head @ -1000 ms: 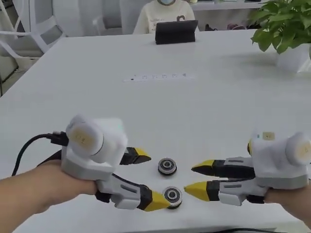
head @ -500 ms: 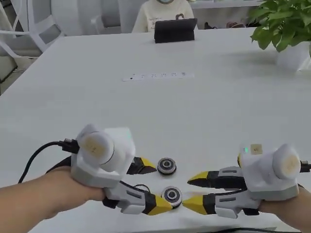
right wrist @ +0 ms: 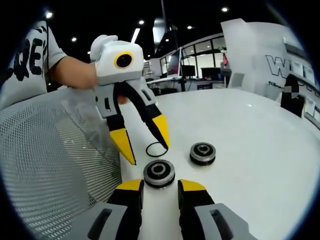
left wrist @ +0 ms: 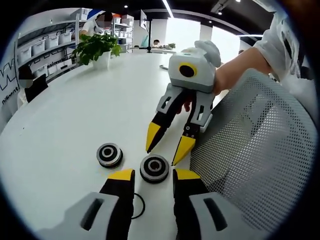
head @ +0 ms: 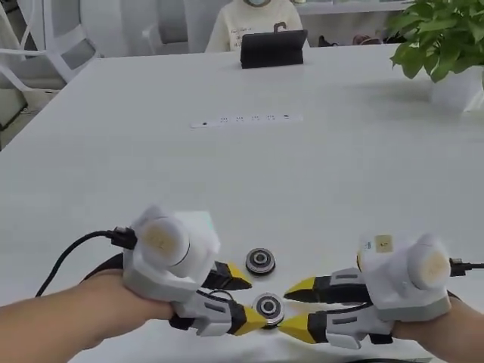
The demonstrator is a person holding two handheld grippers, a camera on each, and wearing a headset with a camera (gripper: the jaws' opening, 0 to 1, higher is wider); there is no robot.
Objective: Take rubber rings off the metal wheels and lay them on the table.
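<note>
White desk (head: pixel 302 189) carries a metal wheel (head: pixel 268 306) between your left tool (head: pixel 246 299) and right tool (head: pixel 289 308), both slightly parted and empty, near a loose rubber ring (right wrist: pixel 156 149).

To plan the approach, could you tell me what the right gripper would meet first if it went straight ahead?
Most likely the nearer metal wheel, lying just ahead of the right gripper, in line with the gap between its open jaws.

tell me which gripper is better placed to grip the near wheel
Left, narrowly. The left gripper has its open tips either side of the near wheel; the right gripper, also open, sits just short of it.
</note>
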